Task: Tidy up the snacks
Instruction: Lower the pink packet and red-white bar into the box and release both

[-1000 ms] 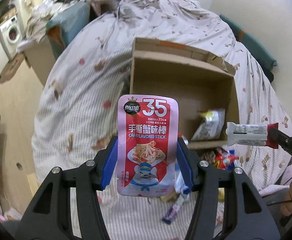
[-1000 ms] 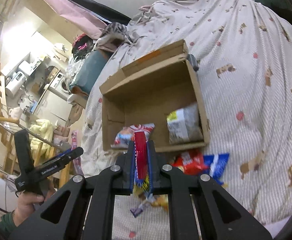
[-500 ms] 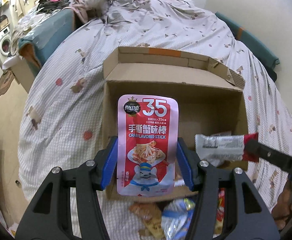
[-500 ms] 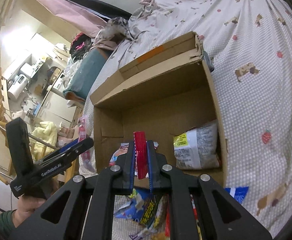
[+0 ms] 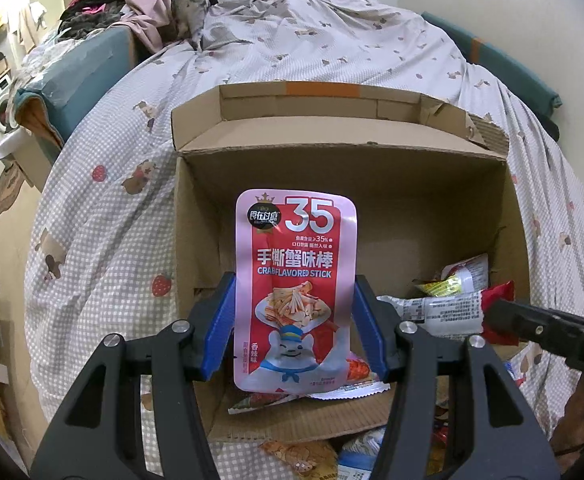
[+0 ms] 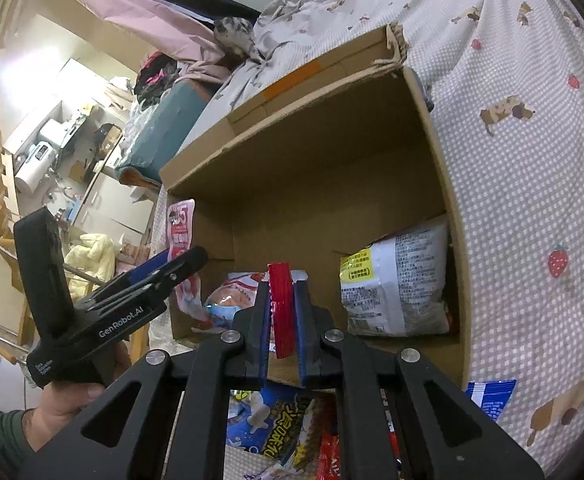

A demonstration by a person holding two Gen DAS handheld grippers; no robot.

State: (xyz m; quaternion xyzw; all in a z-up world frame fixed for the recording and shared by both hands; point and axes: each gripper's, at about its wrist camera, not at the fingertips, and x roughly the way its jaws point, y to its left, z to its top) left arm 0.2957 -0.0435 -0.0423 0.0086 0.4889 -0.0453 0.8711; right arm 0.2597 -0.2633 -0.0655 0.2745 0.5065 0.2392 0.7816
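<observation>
Standing upright between blue pads, a pink-and-red crab flavored stick pouch (image 5: 296,292) is pinched at its edges by the left gripper (image 5: 294,332) over the near part of an open cardboard box (image 5: 344,184) set on a checked bedspread (image 5: 104,216). A red-ended snack packet (image 6: 282,308) is clamped edge-on by the nearly closed jaws of the right gripper (image 6: 283,334), just above the box's near wall. Inside the box, a white-and-yellow bag (image 6: 396,284) is propped against the right wall. More snack packs (image 6: 288,424) are strewn on the bedspread just in front of the box.
</observation>
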